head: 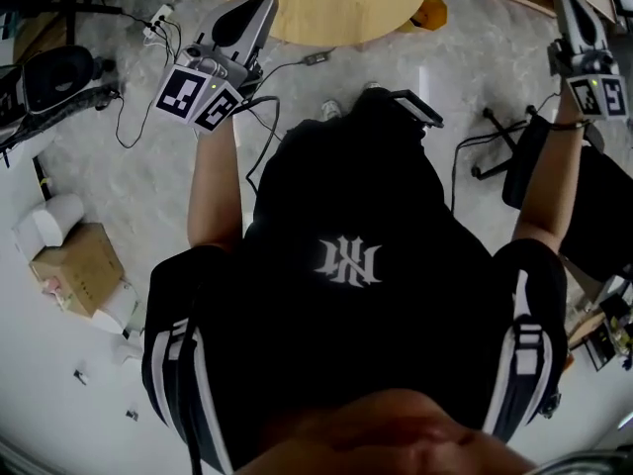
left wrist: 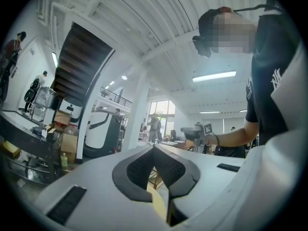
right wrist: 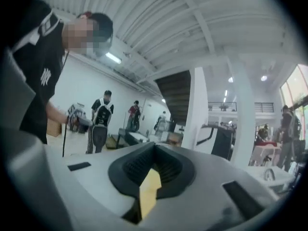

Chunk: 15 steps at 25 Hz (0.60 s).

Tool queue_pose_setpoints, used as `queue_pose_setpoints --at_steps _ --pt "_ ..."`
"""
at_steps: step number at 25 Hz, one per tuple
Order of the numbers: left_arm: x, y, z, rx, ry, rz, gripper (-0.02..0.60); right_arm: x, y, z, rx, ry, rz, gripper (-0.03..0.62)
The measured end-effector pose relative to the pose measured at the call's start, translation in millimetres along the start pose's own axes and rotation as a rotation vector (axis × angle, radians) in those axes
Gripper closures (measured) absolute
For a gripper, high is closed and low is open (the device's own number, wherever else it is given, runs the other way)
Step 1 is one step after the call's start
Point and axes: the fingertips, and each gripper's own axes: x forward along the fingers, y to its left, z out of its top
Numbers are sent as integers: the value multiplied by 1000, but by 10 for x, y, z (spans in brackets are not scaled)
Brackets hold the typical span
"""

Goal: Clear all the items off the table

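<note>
Left claw (head: pixel 255 8) is clenched, tips meeting, nothing between them, held level. The round wooden table (head: pixel 326 13) sits just right of it; the part in view carries no items. Right claw (head: pixel 574 8) is clenched too and empty, well to the right of the table. No item shows anywhere, so weight, stiffness and grip spot can't be judged. The task looks finished, or its things lie out of frame.

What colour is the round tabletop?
Light wood tan. The round tabletop shows best in the head view.
</note>
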Motion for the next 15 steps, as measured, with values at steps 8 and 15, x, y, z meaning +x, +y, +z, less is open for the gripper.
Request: queue_pose_setpoints --at_steps 8,15 --pt "-199 328 27 -29 76 85 569 1208 1048 -1657 212 230 170 473" --pt "1 982 -260 -77 149 192 569 2263 1123 -2163 302 228 248 330"
